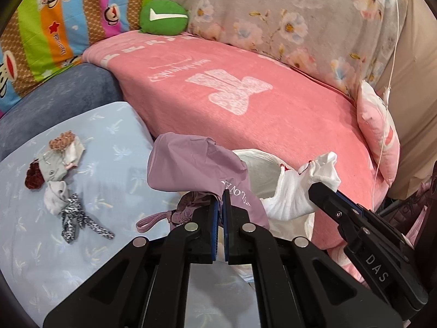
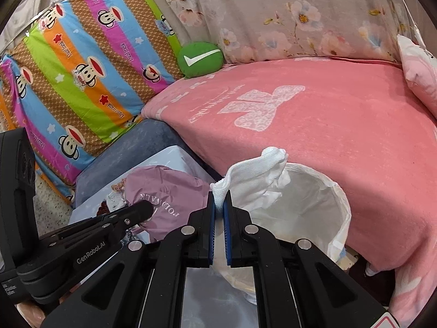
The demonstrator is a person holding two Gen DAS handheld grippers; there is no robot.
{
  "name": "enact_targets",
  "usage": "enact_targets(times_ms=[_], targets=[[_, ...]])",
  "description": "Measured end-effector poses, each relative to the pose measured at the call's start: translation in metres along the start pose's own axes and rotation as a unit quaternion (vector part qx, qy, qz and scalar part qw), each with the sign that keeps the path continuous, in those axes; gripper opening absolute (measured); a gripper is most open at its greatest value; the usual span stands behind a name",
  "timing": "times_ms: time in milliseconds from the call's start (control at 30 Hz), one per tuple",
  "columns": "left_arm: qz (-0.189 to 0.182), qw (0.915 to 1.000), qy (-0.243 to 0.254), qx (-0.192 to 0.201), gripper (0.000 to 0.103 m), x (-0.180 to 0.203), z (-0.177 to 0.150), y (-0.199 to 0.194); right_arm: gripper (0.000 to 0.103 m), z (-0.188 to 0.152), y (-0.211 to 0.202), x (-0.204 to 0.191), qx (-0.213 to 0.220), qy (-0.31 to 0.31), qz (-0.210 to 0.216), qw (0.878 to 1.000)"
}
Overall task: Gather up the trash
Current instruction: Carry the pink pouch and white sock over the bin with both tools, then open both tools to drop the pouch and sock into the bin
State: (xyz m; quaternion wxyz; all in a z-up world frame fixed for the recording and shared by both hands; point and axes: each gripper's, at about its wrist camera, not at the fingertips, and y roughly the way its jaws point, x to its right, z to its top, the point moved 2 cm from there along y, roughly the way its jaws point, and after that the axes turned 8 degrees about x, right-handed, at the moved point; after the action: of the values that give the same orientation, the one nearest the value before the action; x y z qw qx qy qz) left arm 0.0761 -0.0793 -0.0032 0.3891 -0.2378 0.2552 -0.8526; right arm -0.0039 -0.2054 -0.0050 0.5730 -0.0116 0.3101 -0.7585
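Clamped in the left gripper [image 1: 220,205]: a crumpled mauve drawstring pouch [image 1: 196,164], held up just left of the bin [image 2: 314,205], cord loop dangling below. Pinched in the right gripper [image 2: 219,205]: a white cloth [image 2: 254,175], hanging at the bin's left rim, partly over the opening. Bin lined with a white bag, standing against the front edge of the pink blanket [image 1: 245,95]. Left of the bin, on the pale blue sheet [image 1: 109,142]: a small heap of scraps [image 1: 57,175] — hair ties, bits of fabric, a spotted band. Far behind the bin, a green cushion [image 2: 200,60] with a white tick, beside the striped monkey-print bedding [image 2: 82,68].
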Motion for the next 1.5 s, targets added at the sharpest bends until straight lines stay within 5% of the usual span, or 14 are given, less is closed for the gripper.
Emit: enact_targets(times_ms=[667,800,900,1500], targets=[[-0.033,0.9982,0.023,-0.045,0.008,0.036,-0.012,0.041,0.006,-0.005,0.004,0.055,-0.008,0.028,-0.031,0.999],[-0.021,0.9991,0.015,-0.035,0.051,0.033,-0.011,0.041,0.007,-0.004,0.007,0.057,-0.011,0.029,-0.032,0.999],[-0.010,0.9996,0.021,-0.019,0.063,0.032,-0.010,0.037,0.012,-0.004,0.009,0.058,-0.011,0.030,-0.034,0.999],[0.035,0.9993,0.005,-0.014,0.064,0.002,-0.018,0.034,0.020,-0.011,0.017,0.044,-0.026,0.014,-0.022,0.999]])
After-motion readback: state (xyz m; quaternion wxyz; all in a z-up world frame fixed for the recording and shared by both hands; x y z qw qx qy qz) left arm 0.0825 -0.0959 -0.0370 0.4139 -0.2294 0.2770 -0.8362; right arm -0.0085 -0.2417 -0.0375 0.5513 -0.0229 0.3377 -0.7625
